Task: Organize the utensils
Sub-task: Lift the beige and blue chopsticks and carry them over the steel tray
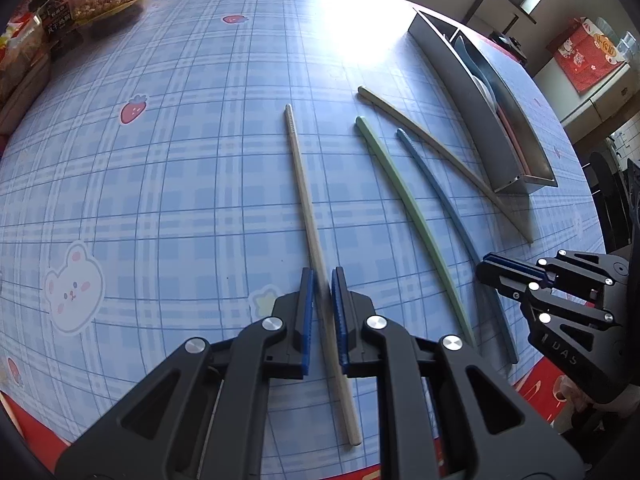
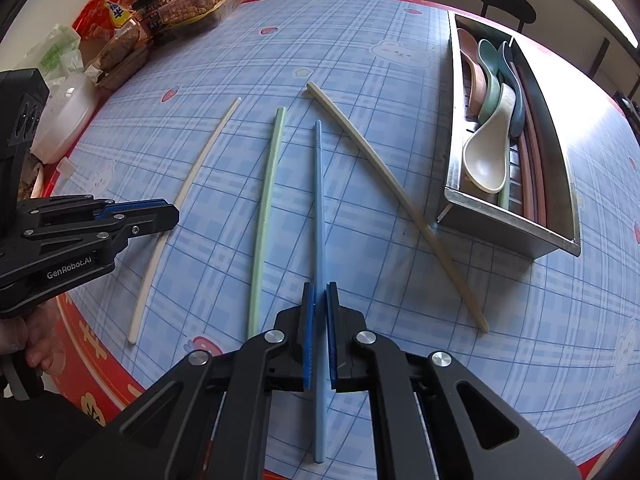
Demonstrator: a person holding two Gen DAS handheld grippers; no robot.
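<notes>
Several chopsticks lie on the blue checked tablecloth. My left gripper (image 1: 322, 280) is shut on the cream chopstick (image 1: 304, 196), which runs between its pads; the chopstick also shows in the right wrist view (image 2: 192, 176). My right gripper (image 2: 319, 292) is shut on the blue chopstick (image 2: 318, 216). A green chopstick (image 2: 266, 208) lies between the two held ones. A tan chopstick (image 2: 384, 176) lies slanted toward the metal utensil tray (image 2: 500, 228), which holds several spoons (image 2: 486, 156) and other chopsticks.
Snack bags and food boxes (image 2: 160, 12) crowd the far left of the table. A white container (image 2: 68, 116) stands at the left edge. The red table rim (image 2: 100, 356) runs close under both grippers. A dark stool (image 2: 506, 4) stands beyond the table.
</notes>
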